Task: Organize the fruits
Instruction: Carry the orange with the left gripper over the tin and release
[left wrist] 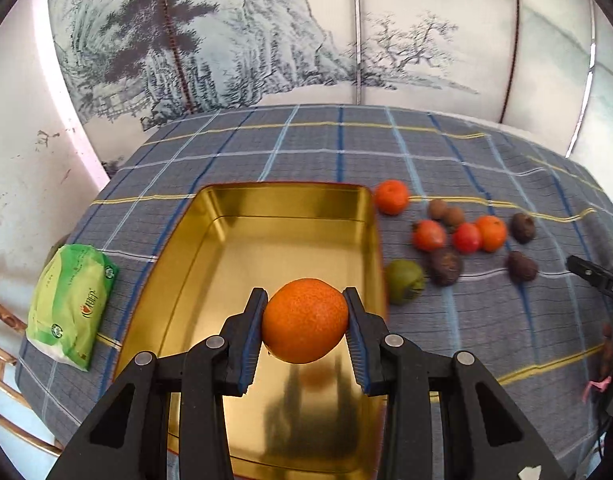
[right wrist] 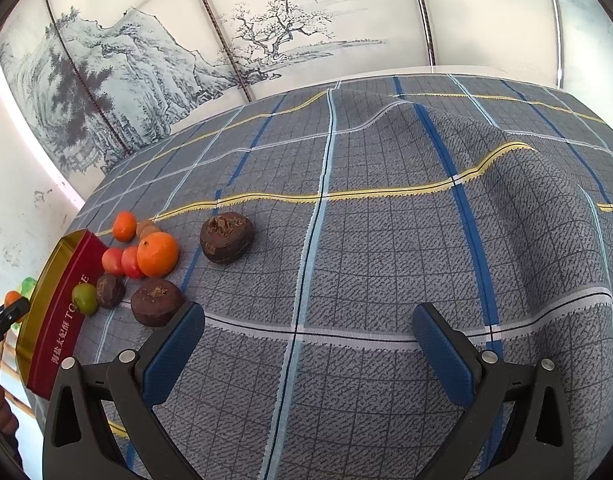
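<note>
Mandarin [left wrist: 305, 320], lower centre of the left wrist view, sits clamped at its widest girth in the left hand-held gripper [left wrist: 305, 322], above the gold tin [left wrist: 178, 240]. Likely light, with soft peel, so gentle pressure suits. Right hand-held gripper [right wrist: 308, 346] stands apart over the plaid cloth [right wrist: 386, 240].

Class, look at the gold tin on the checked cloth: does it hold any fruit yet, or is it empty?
Empty. In the left wrist view the gold tin shows only bare shiny floor; the orange is clamped in the left gripper above it, and the other fruits lie on the cloth.
</note>
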{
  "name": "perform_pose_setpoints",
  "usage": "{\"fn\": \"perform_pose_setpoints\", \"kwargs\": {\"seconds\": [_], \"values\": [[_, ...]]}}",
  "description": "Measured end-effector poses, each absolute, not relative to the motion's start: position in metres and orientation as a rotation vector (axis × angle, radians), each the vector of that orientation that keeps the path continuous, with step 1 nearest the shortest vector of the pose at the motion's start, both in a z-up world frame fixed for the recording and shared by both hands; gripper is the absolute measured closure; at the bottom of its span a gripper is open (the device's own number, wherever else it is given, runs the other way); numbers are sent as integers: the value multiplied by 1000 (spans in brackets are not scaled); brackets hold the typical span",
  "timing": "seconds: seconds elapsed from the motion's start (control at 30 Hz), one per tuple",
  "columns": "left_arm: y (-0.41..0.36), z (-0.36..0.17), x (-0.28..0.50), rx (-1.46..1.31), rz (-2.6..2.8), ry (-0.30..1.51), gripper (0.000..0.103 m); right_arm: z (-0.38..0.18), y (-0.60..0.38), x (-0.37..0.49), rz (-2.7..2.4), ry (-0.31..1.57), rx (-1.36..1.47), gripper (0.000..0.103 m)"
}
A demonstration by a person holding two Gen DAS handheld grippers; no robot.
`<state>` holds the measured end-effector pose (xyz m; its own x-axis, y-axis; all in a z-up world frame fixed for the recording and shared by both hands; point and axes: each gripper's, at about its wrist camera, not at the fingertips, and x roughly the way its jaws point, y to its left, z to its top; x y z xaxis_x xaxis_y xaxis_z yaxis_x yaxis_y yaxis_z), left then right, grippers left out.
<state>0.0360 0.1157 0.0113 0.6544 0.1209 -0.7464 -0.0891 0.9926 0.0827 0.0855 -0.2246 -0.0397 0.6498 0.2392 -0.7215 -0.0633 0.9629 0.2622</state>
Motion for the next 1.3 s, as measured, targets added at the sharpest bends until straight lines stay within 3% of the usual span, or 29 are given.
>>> {"fn": "perform_pose_setpoints", "kwargs": {"seconds": [0.93,1.1,1.3], "values": [[166,-13,115,164,200,993,69,-43,-218,89,147,865,173,0],[168,-17,130,181,216,1005,77,-42,-218,89,147,865,174,0],[170,-9,139,189,226,956,72,-42,-217,89,146,865,173,0]]}}
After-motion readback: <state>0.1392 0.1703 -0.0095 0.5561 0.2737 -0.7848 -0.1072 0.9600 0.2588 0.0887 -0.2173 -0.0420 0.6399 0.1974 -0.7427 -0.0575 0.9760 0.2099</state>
